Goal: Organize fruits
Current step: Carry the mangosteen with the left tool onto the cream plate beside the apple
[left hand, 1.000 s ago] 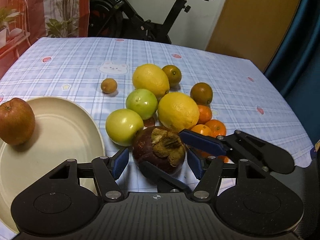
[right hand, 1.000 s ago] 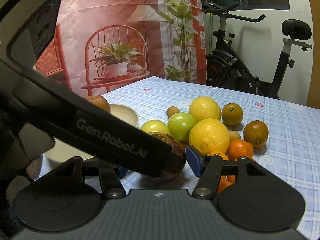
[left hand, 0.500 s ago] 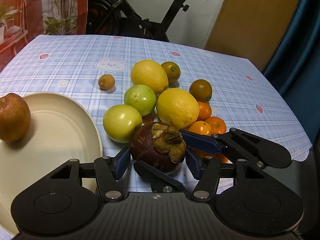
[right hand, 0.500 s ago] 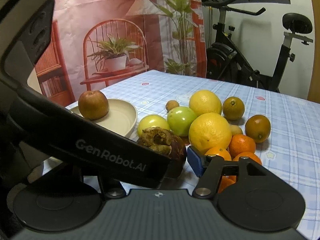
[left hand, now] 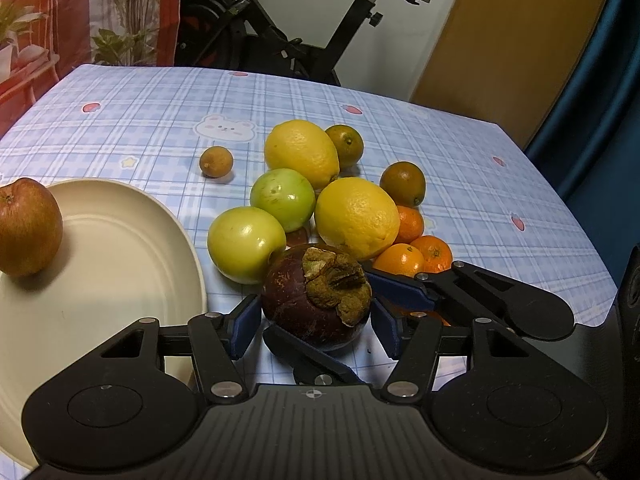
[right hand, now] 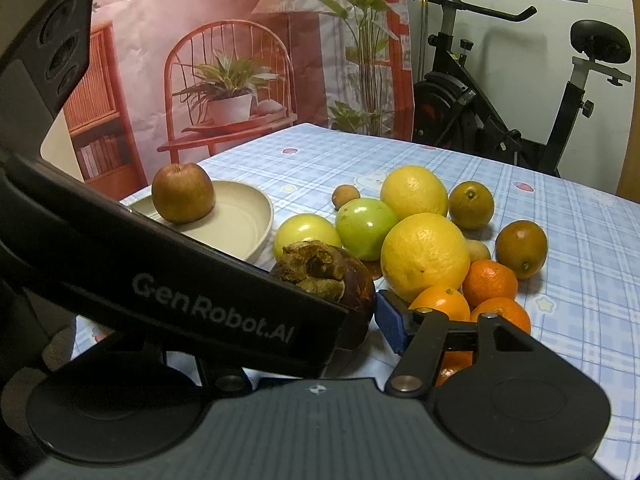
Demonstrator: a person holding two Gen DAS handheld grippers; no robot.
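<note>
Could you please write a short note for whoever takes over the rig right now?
Left hand-held gripper: pads against both sides of the mangosteen, at the near edge of the fruit pile.
Right hand-held gripper: straddles the same mangosteen crosswise; whether it presses is unclear.
Done: one apple sits on the plate, at the left.
Left: the mangosteen, two lemons, two green fruits, the oranges and the small brown fruits lie on the tablecloth beside the plate.
</note>
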